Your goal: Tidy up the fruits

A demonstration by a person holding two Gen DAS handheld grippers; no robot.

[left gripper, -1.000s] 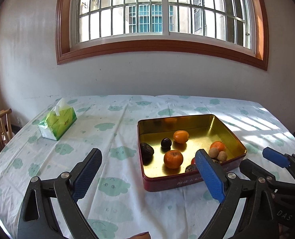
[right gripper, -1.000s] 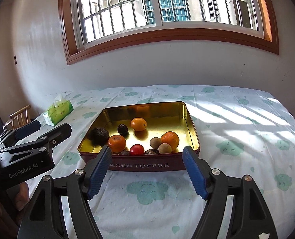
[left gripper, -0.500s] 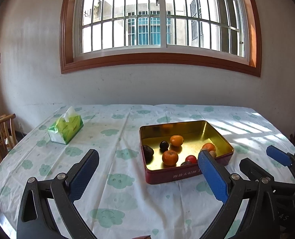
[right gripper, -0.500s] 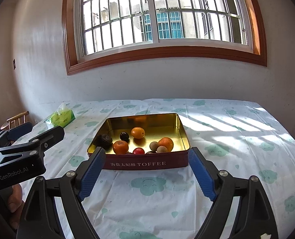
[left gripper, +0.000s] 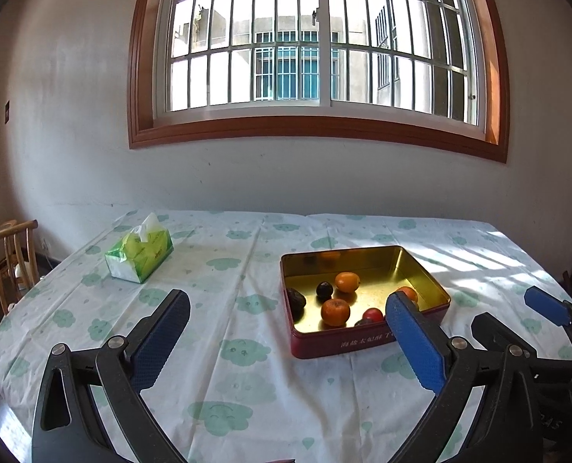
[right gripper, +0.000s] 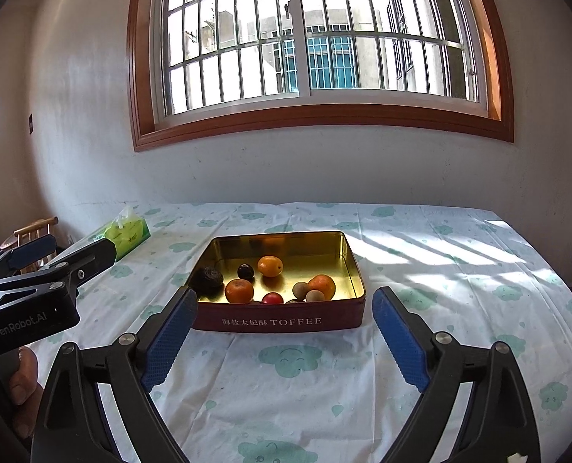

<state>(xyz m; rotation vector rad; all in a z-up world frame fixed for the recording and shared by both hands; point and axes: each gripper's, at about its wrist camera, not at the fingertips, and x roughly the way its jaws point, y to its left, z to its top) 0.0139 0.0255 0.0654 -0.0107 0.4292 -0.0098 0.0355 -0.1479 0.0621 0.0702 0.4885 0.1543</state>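
A red toffee tin [right gripper: 282, 322] with a gold inside stands on the table and holds several fruits: oranges [right gripper: 239, 290], a dark avocado [right gripper: 208, 278], a dark plum [right gripper: 245, 271], a red fruit [right gripper: 272, 298] and small brown ones [right gripper: 300, 289]. In the left wrist view the tin [left gripper: 347, 341] sits right of centre. My left gripper [left gripper: 286, 332] is open and empty, held back from the tin. My right gripper [right gripper: 282, 328] is open and empty, facing the tin's front wall from a distance. The left gripper also shows in the right wrist view [right gripper: 35, 277].
A green tissue pack [left gripper: 139, 250] lies at the table's far left. A wooden chair [left gripper: 10, 258] stands past the left edge. The table has a white cloth with green clouds [right gripper: 289, 359]. A wall with a barred window [right gripper: 316, 38] is behind.
Both grippers have pulled back and up from the tin, so it looks smaller and farther. Both stay open and empty.
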